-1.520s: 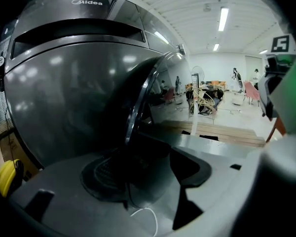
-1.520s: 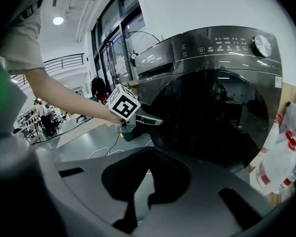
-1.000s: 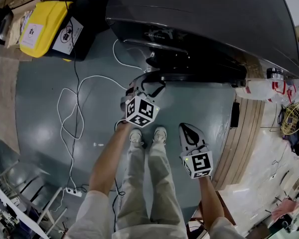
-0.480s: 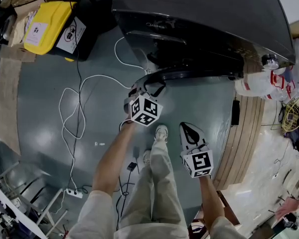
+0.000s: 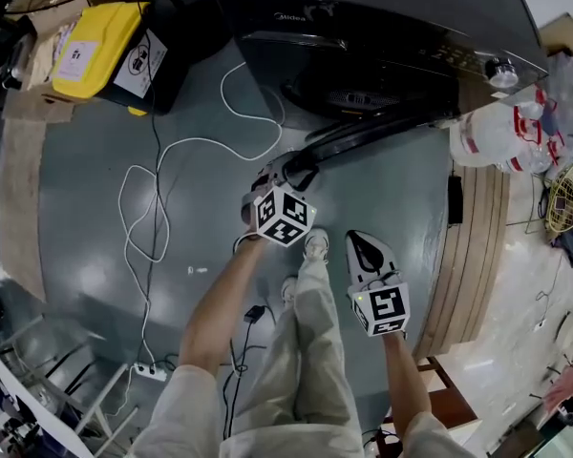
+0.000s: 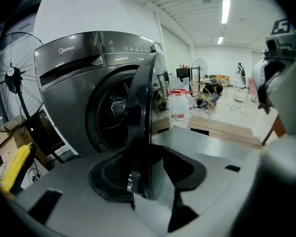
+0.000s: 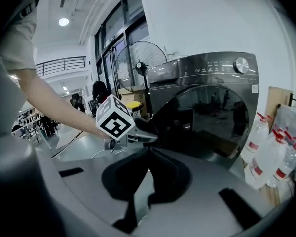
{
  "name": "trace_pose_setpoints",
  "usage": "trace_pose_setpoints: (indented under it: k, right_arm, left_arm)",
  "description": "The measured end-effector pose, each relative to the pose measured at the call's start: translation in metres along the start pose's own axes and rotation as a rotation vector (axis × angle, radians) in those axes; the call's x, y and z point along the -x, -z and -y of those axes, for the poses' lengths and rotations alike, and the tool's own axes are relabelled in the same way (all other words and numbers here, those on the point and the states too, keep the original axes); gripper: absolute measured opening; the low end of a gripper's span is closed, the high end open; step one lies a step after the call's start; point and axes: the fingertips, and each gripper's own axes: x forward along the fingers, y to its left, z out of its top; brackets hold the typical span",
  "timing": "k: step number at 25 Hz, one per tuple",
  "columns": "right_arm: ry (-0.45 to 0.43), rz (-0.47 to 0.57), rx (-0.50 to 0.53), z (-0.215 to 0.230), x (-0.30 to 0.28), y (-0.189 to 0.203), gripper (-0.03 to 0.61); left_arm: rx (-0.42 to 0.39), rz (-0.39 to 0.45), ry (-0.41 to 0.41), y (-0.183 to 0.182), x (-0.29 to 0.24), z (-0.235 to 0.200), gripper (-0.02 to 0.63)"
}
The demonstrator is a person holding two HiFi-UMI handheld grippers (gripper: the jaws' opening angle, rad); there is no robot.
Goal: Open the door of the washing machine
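Washing machine: dark grey front-loader (image 5: 382, 27) at the top of the head view, standing on a grey floor (image 5: 76, 256). Its drum mouth is uncovered.
Door: the round door (image 5: 372, 134) is swung partly out from the machine's front. It is hinged on the side nearest the jugs, with its free edge toward the person. The left gripper view shows it edge-on (image 6: 143, 98).
Left gripper: the left gripper (image 5: 291, 167) is at the door's free edge. The rim stands between the closing jaws, lying against one pad (image 6: 113, 174) with the other pad a little apart.
Right gripper: the right gripper (image 5: 365, 244) is held back, well apart from the door and above the floor beside the person's shoe (image 5: 315, 244). Its jaws are together with nothing between them.
Floor clutter, left: a white cable (image 5: 143, 208) lies in loose loops, one loop running up toward the machine's base near the door edge. It ends at a power strip (image 5: 138, 370).
Floor clutter, near feet: a black lead with a small plug (image 5: 255, 313) lies just beside the legs.
Left of machine: a yellow case (image 5: 95, 51) rests on a dark box. A standing fan (image 6: 12, 90) is near the machine's corner.
Right of machine: plastic jugs (image 5: 492, 136) stand near the hinge side. Wooden boards (image 5: 473, 246) edge the floor, with a small black item (image 5: 455, 198) beside them.
Room to move: the floor between the door's free edge and the feet shows only the left gripper. The boards and jugs bound the hinge side.
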Motion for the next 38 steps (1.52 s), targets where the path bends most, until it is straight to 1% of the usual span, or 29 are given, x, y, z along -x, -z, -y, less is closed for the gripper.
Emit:
trace_pose_setpoints:
  k: [4,10,14,19,22,25,27,28,29,33,38]
  right_arm:
    - [0.029,0.006,-0.003,-0.006,0.029,0.012,-0.001]
    - [0.075,0.001,-0.007,-0.015,0.068,0.027,0.000]
    - [0.091,-0.003,-0.005,-0.024,0.090,0.031,-0.001]
    - [0.127,-0.023,-0.014,-0.024,0.120,0.038,0.000]
    - [0.138,-0.026,-0.027,-0.023,0.133,0.042,0.000]
    - [0.147,-0.024,-0.041,-0.020,0.145,0.048,0.000]
    - [0.149,-0.019,-0.050,-0.017,0.152,0.052,0.000]
    - [0.150,-0.015,-0.055,-0.016,0.155,0.055,0.000]
    - [0.150,-0.012,-0.060,-0.015,0.159,0.058,-0.001]
    - [0.158,-0.007,-0.081,-0.010,0.184,0.075,0.000]
    - [0.174,-0.012,-0.099,-0.004,0.219,0.101,-0.001]
  left_arm:
    - [0.001,-0.017,0.008,0.003,0.013,0.028,0.189]
    - [-0.004,-0.040,0.050,0.003,0.027,0.070,0.181]
    - [0.010,-0.057,0.050,0.006,0.035,0.090,0.173]
    - [0.035,-0.064,0.077,0.003,0.044,0.119,0.163]
    - [0.037,-0.071,0.082,0.002,0.048,0.133,0.160]
    - [0.020,-0.071,0.086,-0.002,0.051,0.154,0.126]
    - [0.011,-0.069,0.093,-0.004,0.052,0.167,0.121]
    - [0.005,-0.070,0.097,-0.006,0.053,0.173,0.107]
    - [-0.001,-0.071,0.098,-0.007,0.054,0.179,0.086]
    - [0.018,-0.074,0.090,-0.012,0.055,0.207,0.084]
    - [0.037,-0.074,0.103,-0.022,0.057,0.246,0.087]
